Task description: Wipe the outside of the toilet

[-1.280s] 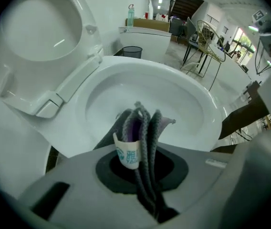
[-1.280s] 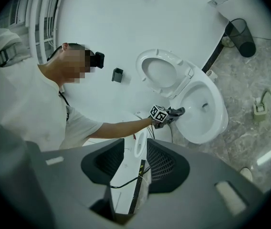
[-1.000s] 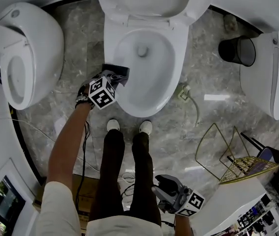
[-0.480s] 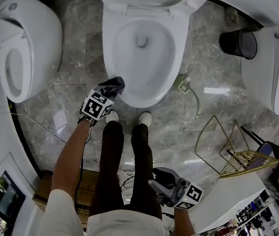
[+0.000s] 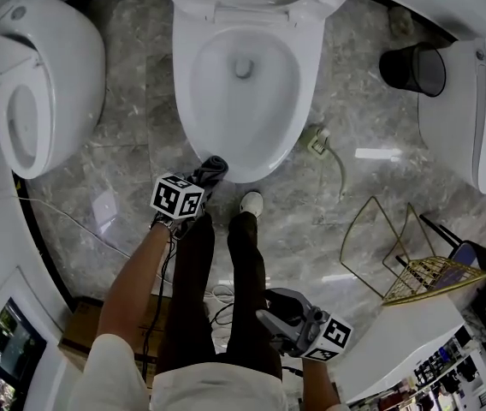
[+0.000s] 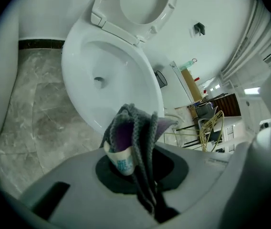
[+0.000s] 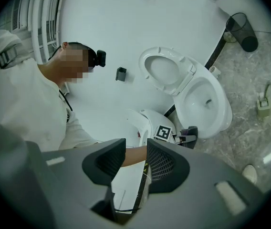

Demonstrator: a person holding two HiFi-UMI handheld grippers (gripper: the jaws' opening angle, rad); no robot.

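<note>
Trousers (image 5: 245, 281), dark and straight, come first: the person stands on the grey marble floor (image 5: 123, 101) with one white shoe (image 5: 251, 202) showing just short of the bowl.

Low by the person's right hip hangs the right gripper (image 5: 270, 313) (image 7: 135, 159). Its jaws stand a narrow way apart with nothing between them; only the person's far forearm shows through the gap.

Out in front, the left arm reaches down to the left gripper (image 5: 204, 178) (image 6: 135, 151), marker cube uppermost. Its jaws are clamped on a grey cloth (image 5: 213, 166) (image 6: 134, 128), bunched up, with a purple inner face and a white label poking out in the left gripper view. The cloth sits low at the front of the toilet (image 5: 183, 101) (image 6: 78, 56) (image 7: 221, 113), on the outside of the bowl towards the person's left. It looks to be against the porcelain, though I cannot tell whether it truly touches.

The toilet itself has seat and lid raised and stands straight ahead of the person's feet.

Further off, a second toilet (image 5: 63, 75) stands to the person's left and a third (image 5: 470, 127) to the right. A black bin (image 5: 414, 77) sits just beside the third one, and a gold wire rack (image 5: 405, 272) stands nearer on that side.
</note>
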